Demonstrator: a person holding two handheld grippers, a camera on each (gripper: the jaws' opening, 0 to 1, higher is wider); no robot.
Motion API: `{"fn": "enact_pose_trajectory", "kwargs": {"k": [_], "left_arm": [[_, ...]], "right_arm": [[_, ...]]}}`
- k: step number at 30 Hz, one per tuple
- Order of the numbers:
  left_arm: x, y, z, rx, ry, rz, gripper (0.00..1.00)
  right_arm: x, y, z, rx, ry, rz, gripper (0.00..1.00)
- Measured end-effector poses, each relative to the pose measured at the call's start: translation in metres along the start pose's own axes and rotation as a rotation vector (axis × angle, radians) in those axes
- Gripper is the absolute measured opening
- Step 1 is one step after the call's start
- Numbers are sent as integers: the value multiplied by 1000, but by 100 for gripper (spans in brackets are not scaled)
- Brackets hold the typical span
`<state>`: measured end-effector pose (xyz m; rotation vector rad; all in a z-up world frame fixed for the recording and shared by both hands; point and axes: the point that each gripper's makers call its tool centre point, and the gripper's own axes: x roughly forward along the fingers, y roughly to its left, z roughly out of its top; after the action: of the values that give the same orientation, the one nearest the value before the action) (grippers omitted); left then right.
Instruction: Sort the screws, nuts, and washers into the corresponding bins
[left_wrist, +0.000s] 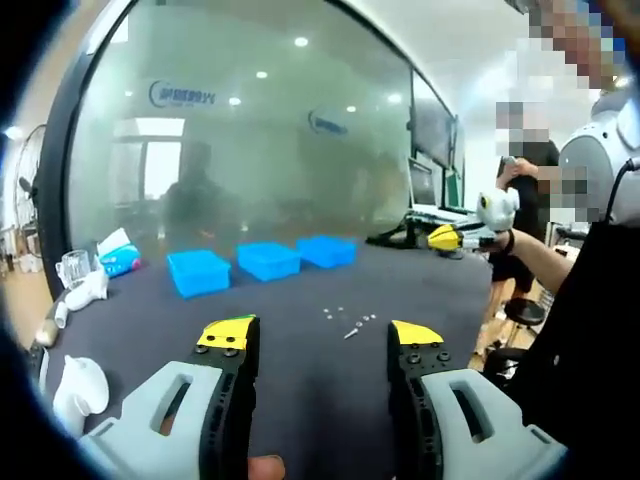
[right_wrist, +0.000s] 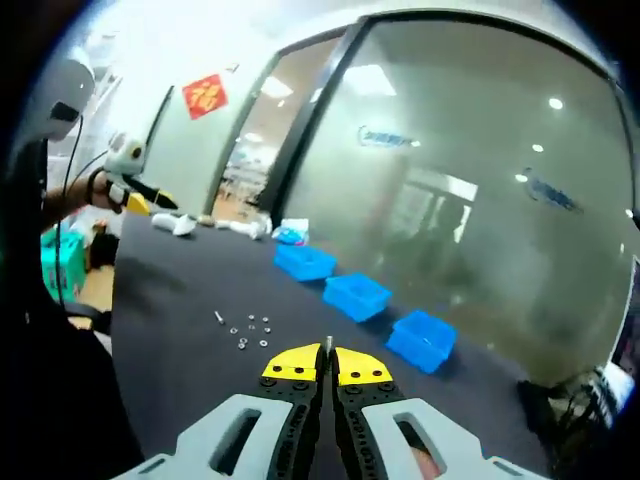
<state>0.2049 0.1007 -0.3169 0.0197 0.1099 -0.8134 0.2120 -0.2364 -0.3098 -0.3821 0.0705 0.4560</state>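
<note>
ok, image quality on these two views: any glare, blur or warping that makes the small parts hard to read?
Left gripper view: frosted glass wall hazy with ceiling-light reflections; loose hardware tiny, types unreadable; fisheye bends the wall frame. Right gripper view: bright upper left, bins sharp, hardware small but distinct specks on the dark table; right gripper in focus.

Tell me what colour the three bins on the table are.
Bright blue, all three bins, clearest in the left gripper view, lined up on the dark table.
</note>
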Motion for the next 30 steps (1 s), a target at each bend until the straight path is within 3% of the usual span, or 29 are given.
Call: {"fn": "enact_pose_trajectory", "kwargs": {"k": [9,16,30], "left_arm": [[-4,4,0,-8,-14,17,50],[-7,8,2,-9,-22,35,50],[-8,13,-2,-17,-20,41,50]], "right_arm": [[-17,-9,-5,68,-28,-110,1],[-27,-17,4,184,-80,-194,1],[-8,-50,14,211,-81,-290,1]]}}
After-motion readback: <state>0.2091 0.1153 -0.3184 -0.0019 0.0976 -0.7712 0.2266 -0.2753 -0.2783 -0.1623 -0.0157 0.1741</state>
